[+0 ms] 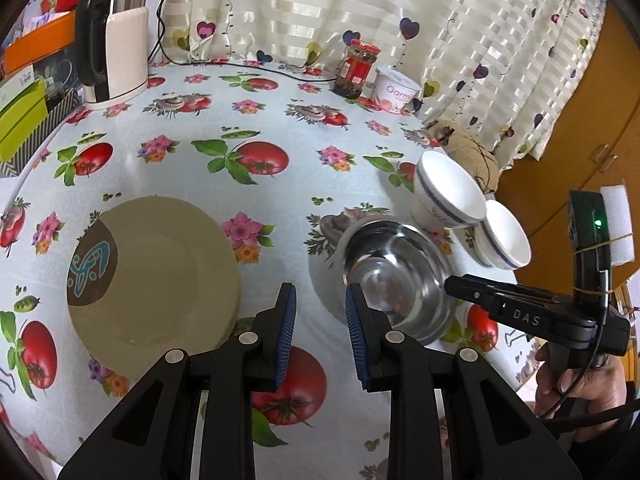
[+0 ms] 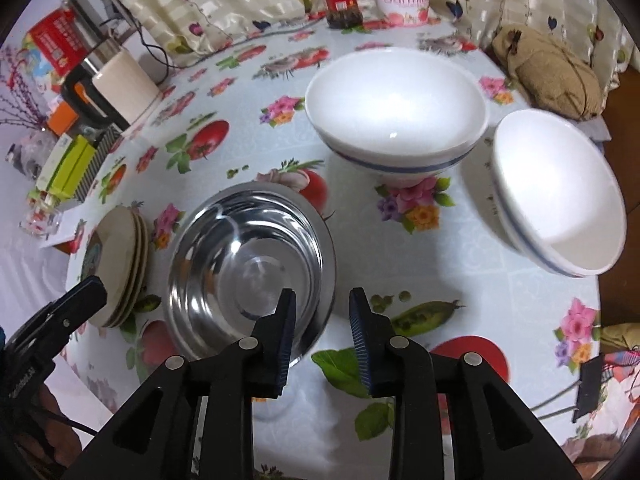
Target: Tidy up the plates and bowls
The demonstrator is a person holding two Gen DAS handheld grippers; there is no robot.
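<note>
A stack of beige plates [image 1: 156, 276] [image 2: 120, 264] lies on the flowered tablecloth, left of a steel bowl [image 1: 396, 280] [image 2: 248, 264]. Two white bowls with a blue stripe stand behind and to the right of it, one farther back [image 1: 448, 188] [image 2: 396, 112] and one nearer the table edge [image 1: 504, 236] [image 2: 556, 196]. My left gripper [image 1: 320, 336] [image 2: 92, 288] hangs open over bare cloth between plates and steel bowl, holding nothing. My right gripper [image 2: 322, 336] [image 1: 450, 284] is open at the steel bowl's near right rim; the rim runs through the gap, the pads not pressing it.
At the back stand a white kettle [image 1: 116, 48], a red-lidded jar [image 1: 356, 68] and a yogurt tub [image 1: 394, 90]. A brown burlap bundle [image 1: 468, 152] sits at the right edge by a wooden cabinet [image 1: 580, 120]. Boxes [image 1: 20, 120] crowd the left. A hand [image 1: 576, 384] holds the right gripper.
</note>
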